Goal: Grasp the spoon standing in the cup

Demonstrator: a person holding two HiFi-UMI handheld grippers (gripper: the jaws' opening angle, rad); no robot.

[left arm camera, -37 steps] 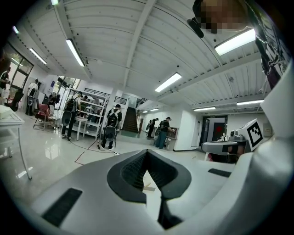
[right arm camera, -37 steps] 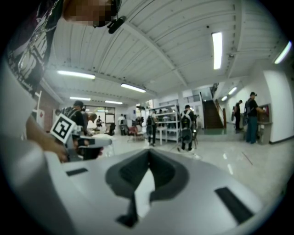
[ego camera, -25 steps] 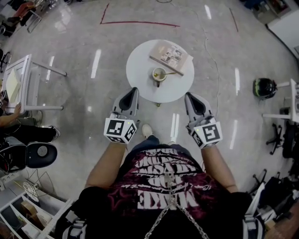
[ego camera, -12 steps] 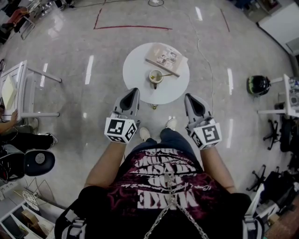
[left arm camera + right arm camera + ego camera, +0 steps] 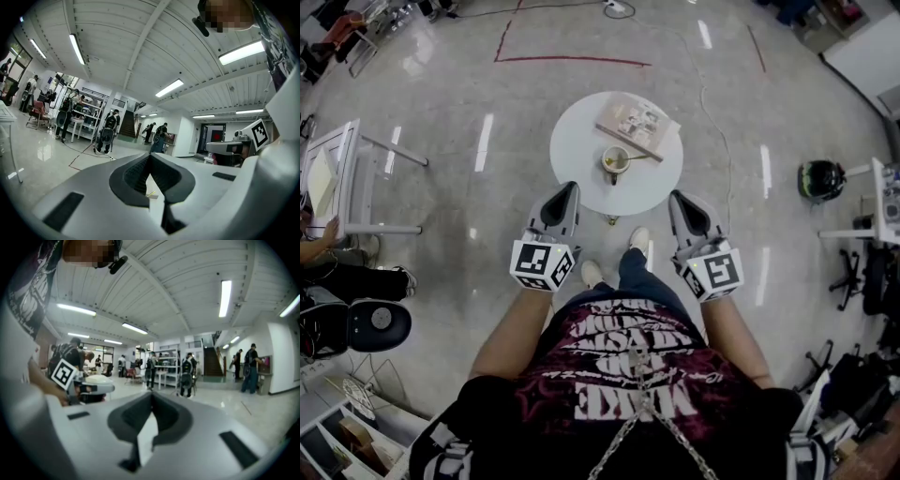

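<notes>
On the round table [image 5: 577,167], cup [image 5: 614,161] with spoon [image 5: 637,157], its bowl hidden inside.

Left claw [image 5: 569,187] and right claw [image 5: 677,196] are closed, empty.

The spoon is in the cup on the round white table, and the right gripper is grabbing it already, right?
Not quite. The spoon is in the cup on the round white table, but the right gripper isn't grabbing it; the head view shows it held short of the cup.
</notes>
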